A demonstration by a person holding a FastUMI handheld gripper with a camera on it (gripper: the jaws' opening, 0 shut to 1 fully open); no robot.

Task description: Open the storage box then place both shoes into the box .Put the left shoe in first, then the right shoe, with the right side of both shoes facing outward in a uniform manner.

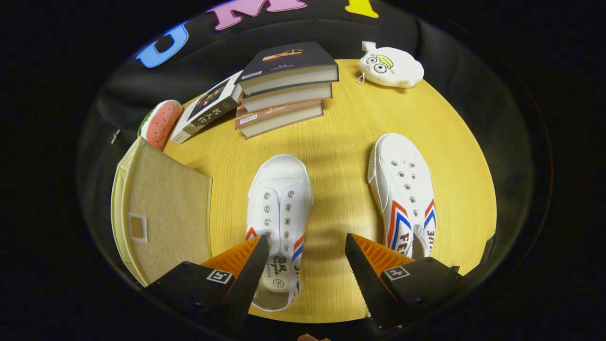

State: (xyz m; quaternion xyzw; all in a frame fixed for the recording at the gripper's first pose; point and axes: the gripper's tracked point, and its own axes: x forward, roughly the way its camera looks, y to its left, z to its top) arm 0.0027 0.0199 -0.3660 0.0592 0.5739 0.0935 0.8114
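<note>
Gripper view gives us the gripper [307,258] with its fingers spread wide apart and holding nothing, poised above the near edge of the yellow desk [345,142]. 2 white shoes lie toes away from us: the left shoe [279,213] sits mostly between the fingers, its heel opening close to the left finger, and the right shoe [402,199] lies just beyond the right finger, apart from its mate. The storage box [163,213], a beige fabric one, stands beside the left finger at the desk's edge, and we judge its lid is not yet open, so that step comes first. The main risk, as we see it, is order: the left shoe is so handy between the fingers that we could close on it before the box is opened. A soft lid may also slip from a shallow pinch, or the light box may slide off the desk's edge when tugged. Once lifted, a shoe held by its thin canvas collar could swing and turn, so the right side ends up facing inward. Swinging toward the box, we might brush the watermelon toy [161,124] or the leaning book [206,113] by the stack of 3 books [284,90]. A white plush toy [390,67] sits well clear at the far side.
</note>
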